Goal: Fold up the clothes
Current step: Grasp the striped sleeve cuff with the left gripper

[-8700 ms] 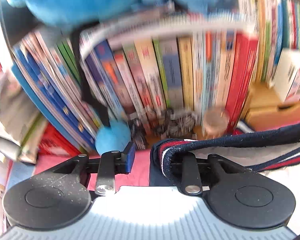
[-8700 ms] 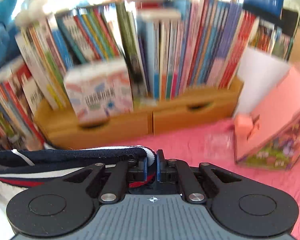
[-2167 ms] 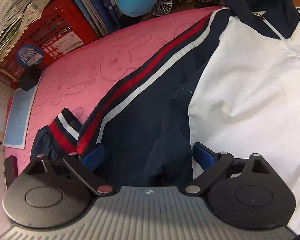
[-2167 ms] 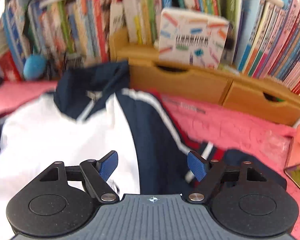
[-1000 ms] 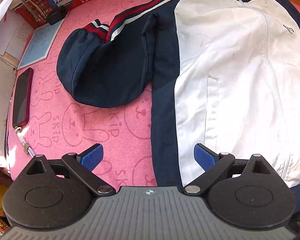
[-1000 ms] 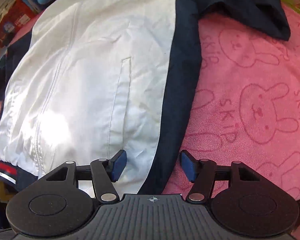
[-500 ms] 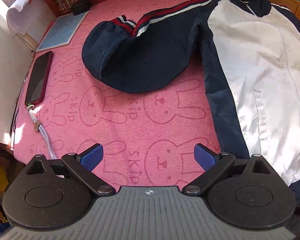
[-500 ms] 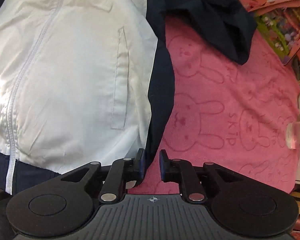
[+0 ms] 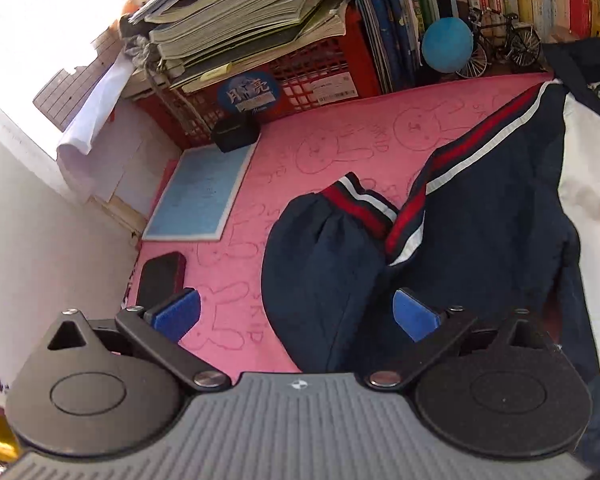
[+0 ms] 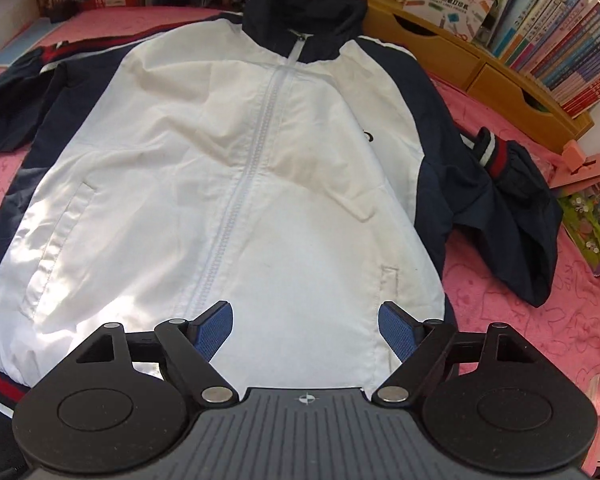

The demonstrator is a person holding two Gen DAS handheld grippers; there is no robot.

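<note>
A white and navy zip jacket point(image 10: 260, 168) lies front up on a pink bunny-print towel point(image 10: 540, 320), collar toward the bookshelf. Its one sleeve point(image 9: 340, 256), navy with a red and white stripe and cuff, lies bunched on the towel in the left wrist view. My left gripper point(image 9: 296, 312) is open and empty, just above that sleeve's lower edge. The other sleeve point(image 10: 512, 200) lies bunched at the right. My right gripper point(image 10: 306, 326) is open and empty above the jacket's white front near the hem.
A dark phone point(image 9: 160, 276), a blue sheet point(image 9: 204, 196) and a small black box point(image 9: 236, 134) lie left of the sleeve. A red crate point(image 9: 300, 80) with stacked books, a blue ball point(image 9: 447, 45) and a wooden drawer unit point(image 10: 460, 64) line the back. A pink box point(image 10: 592, 184) stands at the right.
My left gripper has moved forward to the bunched sleeve. My right gripper has opened, let go of the jacket's navy side edge, and pulled back over the white front.
</note>
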